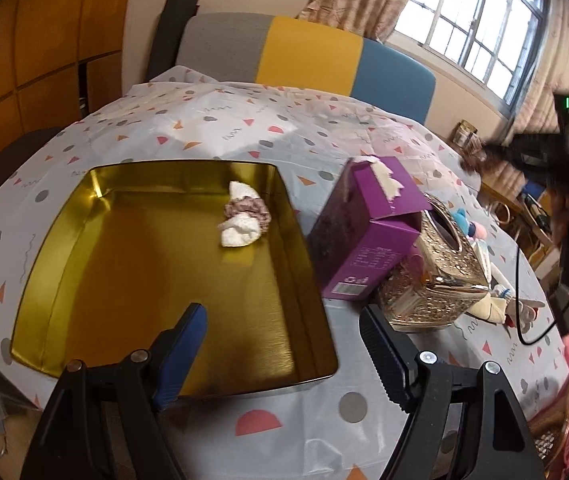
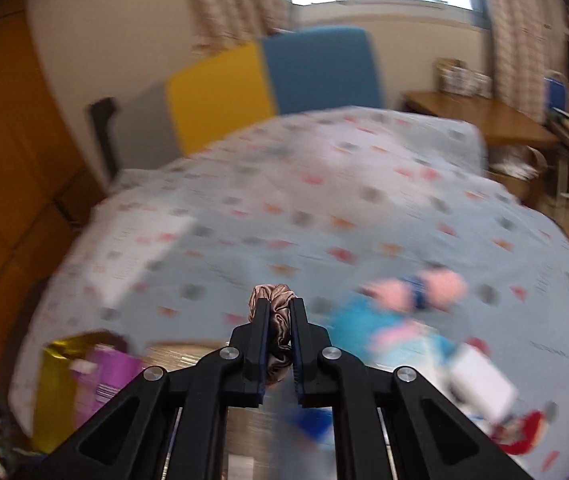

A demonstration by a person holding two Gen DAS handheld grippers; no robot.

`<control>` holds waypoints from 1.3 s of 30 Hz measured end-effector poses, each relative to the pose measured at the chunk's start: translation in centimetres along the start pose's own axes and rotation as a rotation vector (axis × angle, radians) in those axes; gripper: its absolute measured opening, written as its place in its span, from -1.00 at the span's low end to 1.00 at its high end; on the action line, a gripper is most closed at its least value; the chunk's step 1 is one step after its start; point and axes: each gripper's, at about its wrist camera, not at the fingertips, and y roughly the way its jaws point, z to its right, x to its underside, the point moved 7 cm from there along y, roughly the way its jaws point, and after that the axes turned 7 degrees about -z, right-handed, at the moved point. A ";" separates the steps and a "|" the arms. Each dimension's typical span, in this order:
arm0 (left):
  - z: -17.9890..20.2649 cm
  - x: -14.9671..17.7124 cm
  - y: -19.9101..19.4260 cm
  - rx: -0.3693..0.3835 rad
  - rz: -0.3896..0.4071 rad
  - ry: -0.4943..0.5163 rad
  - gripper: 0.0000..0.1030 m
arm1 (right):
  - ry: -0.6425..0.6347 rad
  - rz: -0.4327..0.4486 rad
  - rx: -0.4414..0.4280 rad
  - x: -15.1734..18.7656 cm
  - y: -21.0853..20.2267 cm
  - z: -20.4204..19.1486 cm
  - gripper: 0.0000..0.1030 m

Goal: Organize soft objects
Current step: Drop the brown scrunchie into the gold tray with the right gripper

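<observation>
Satin scrunchie held aloft, gold tin waiting

From the left wrist view we see our left gripper (image 1: 284, 344) spread wide and empty over the near edge of the gold tin (image 1: 64, 240), where a white cloth and frilly scrunchie (image 1: 244, 216) already lie, purple box (image 1: 360, 232) just beside it. The blurred right wrist view alone shows our right gripper (image 2: 278, 308) pinching a brown satin scrunchie (image 2: 274, 320) above the tablecloth (image 2: 284, 200), likely bound for the tin.

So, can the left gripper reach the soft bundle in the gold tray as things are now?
Probably yes. The left gripper is open and empty above the near end of the gold tray. The bundle lies uncovered near the far right wall, and the tray floor between them is bare.
</observation>
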 end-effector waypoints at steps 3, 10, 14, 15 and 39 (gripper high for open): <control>-1.5 0.2 -0.3 -0.011 0.005 -0.038 0.53 | -0.089 0.007 -0.118 -0.4 -0.1 -7.3 -0.84; -3.8 0.9 -1.1 -0.028 0.016 -0.086 0.53 | -0.345 -0.142 -0.254 6.0 2.1 -20.6 -0.84; -4.4 0.9 -1.4 -0.036 0.031 -0.096 0.53 | -0.407 -0.252 -0.281 10.8 4.9 -23.3 -0.83; -4.6 0.9 -1.4 -0.034 0.029 -0.104 0.53 | -0.406 -0.272 -0.273 11.8 5.7 -23.4 -0.82; -2.1 0.9 -0.4 -0.016 0.005 -0.045 0.51 | -0.310 -0.170 -0.138 13.5 0.9 -14.7 -0.23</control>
